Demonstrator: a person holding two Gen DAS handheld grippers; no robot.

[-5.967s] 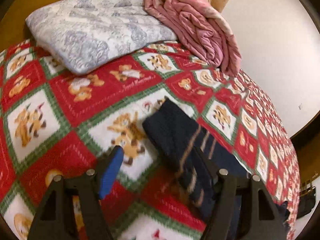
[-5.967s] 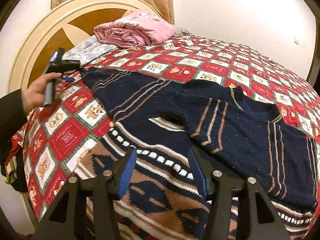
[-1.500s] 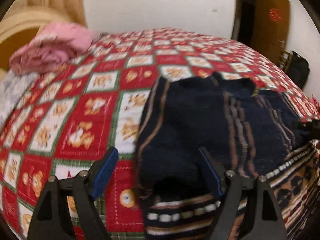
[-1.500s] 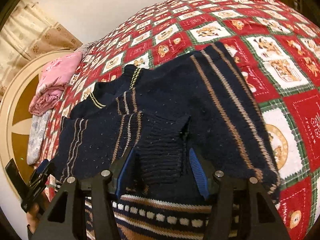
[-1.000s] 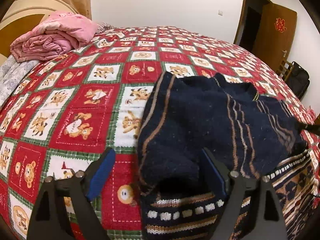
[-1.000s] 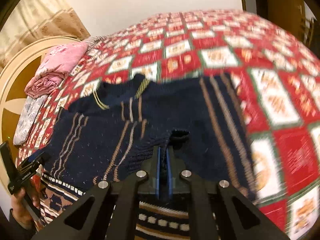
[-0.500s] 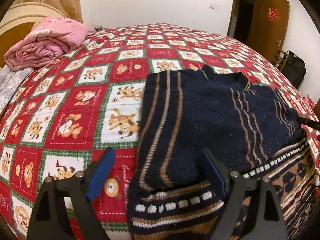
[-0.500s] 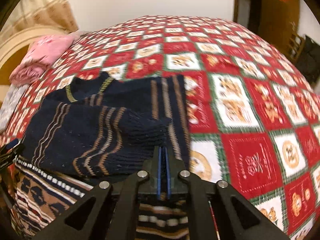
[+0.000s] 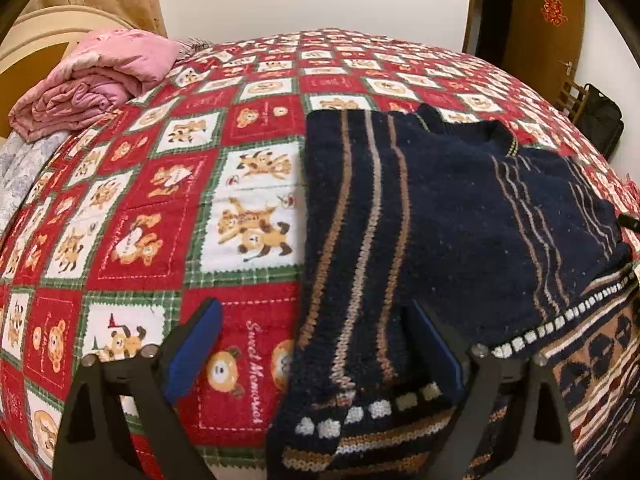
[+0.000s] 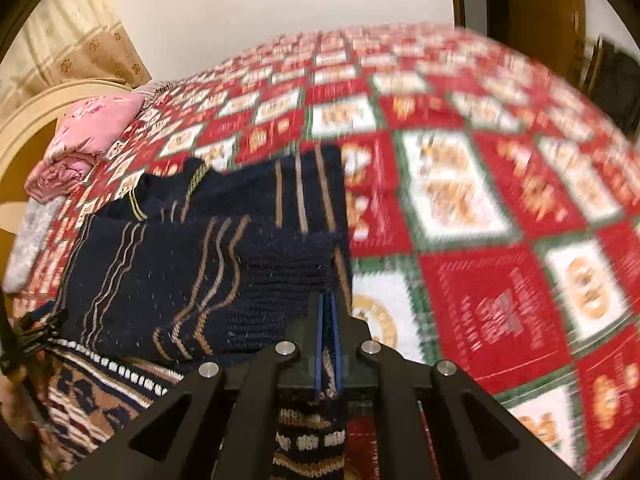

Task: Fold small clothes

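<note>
The right gripper (image 10: 328, 344) was clamped on the near hem of the navy striped sweater (image 10: 200, 264), a fold of knit pinched between its blue pads (image 10: 320, 340). The left gripper (image 9: 316, 356) had just been opening and stood wide above the sweater's (image 9: 440, 216) left edge, its pads pressing nothing, though the striped side panel lay between them. The sweater rested folded at the near edge of the bed, both sides turned in and its neckline pointing away. Beyond and to either side of it the red teddy-bear quilt (image 9: 160, 208) lay flat and uncluttered. Farther off, by the headboard (image 9: 36, 44), sat a folded pink blanket (image 9: 96, 80), and across the room stood a brown door (image 9: 548, 24).
</note>
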